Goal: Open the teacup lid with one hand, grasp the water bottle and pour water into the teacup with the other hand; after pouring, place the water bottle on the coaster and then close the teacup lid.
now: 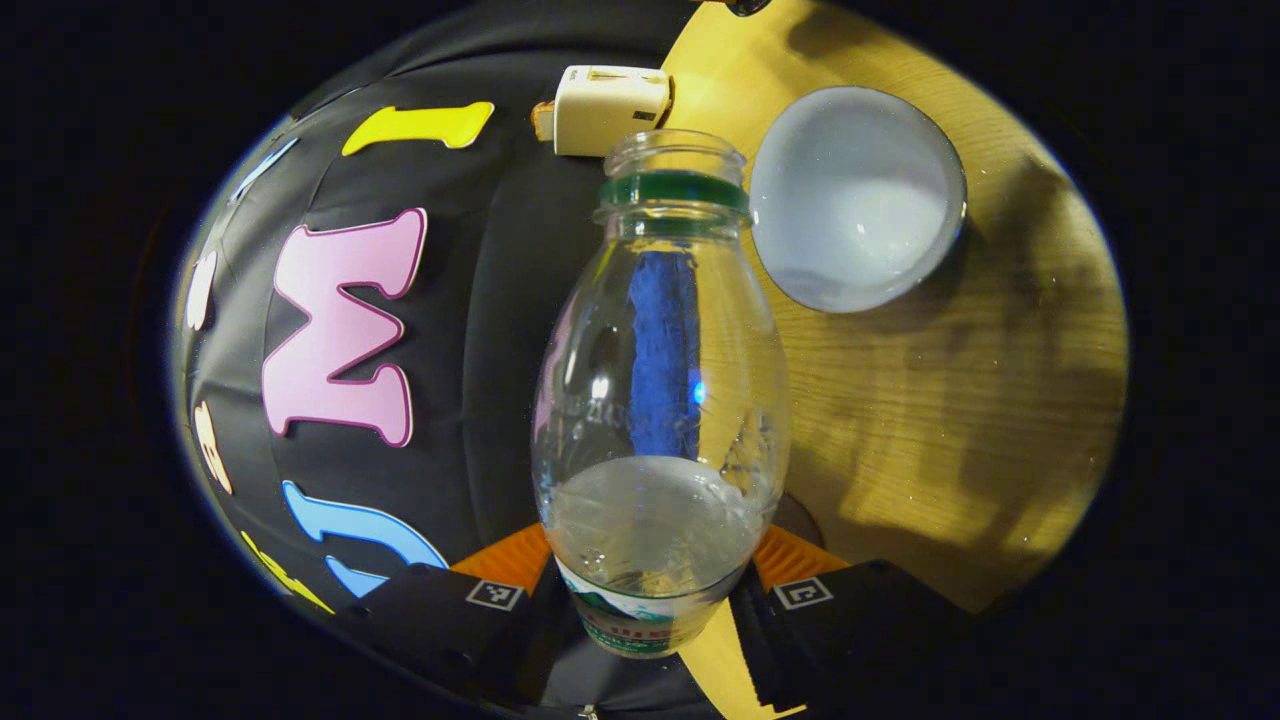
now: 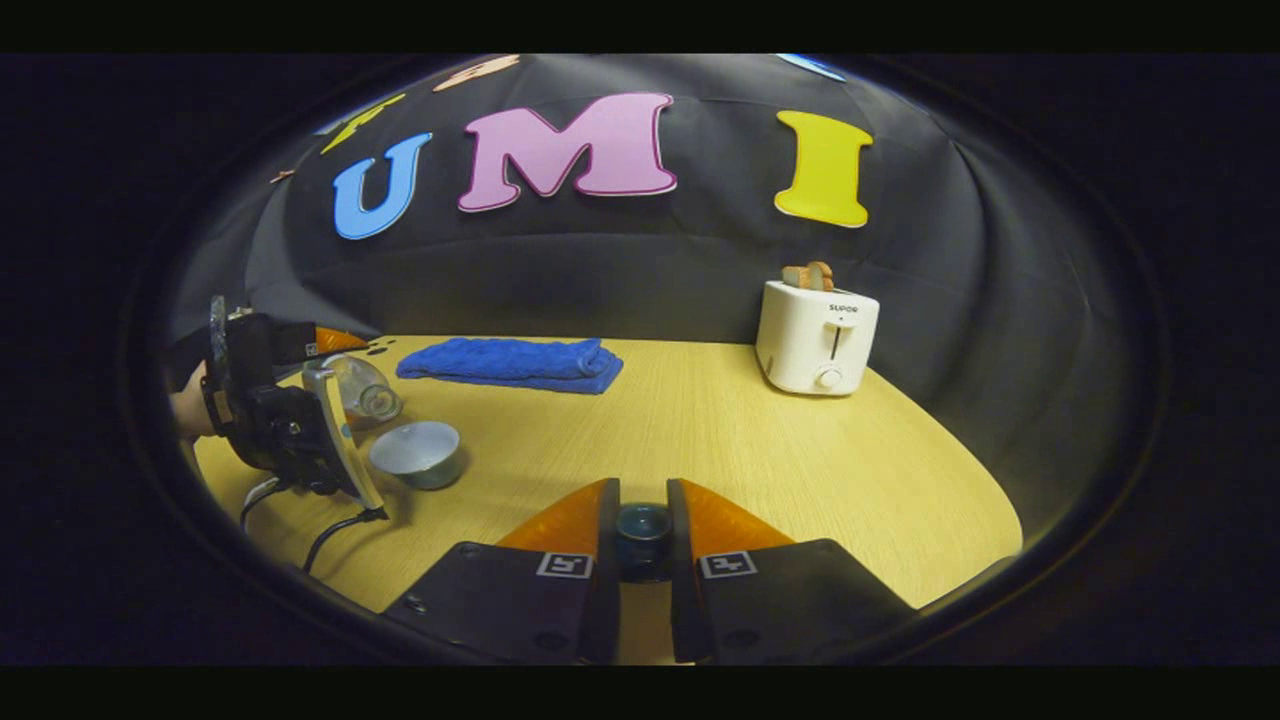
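The left claw is clamped on the lower body of the water bottle, a finger pressing each side, and the bottle is uncapped with a shallow pool of water gathered towards its base end. In the right gripper view the same bottle lies tilted with its neck reaching towards the teacup, which stands open on the worktop; from the left gripper view the teacup sits just beside the bottle's mouth rather than under it. I judge the tilt serves the pour, or the end of it, since the grip low on the body leaves the neck free to swing over the rim. The right claw is closed on a small dark round knob, probably the teacup lid, and holds it above the worktop, well apart from the cup, presumably to keep it out of the stream. Only the lid's knob shows between the fingers; the rest is hidden. No stream of water can be made out, and whether the cup holds water is hard to tell. A folded blue towel and a toaster stand at the back.
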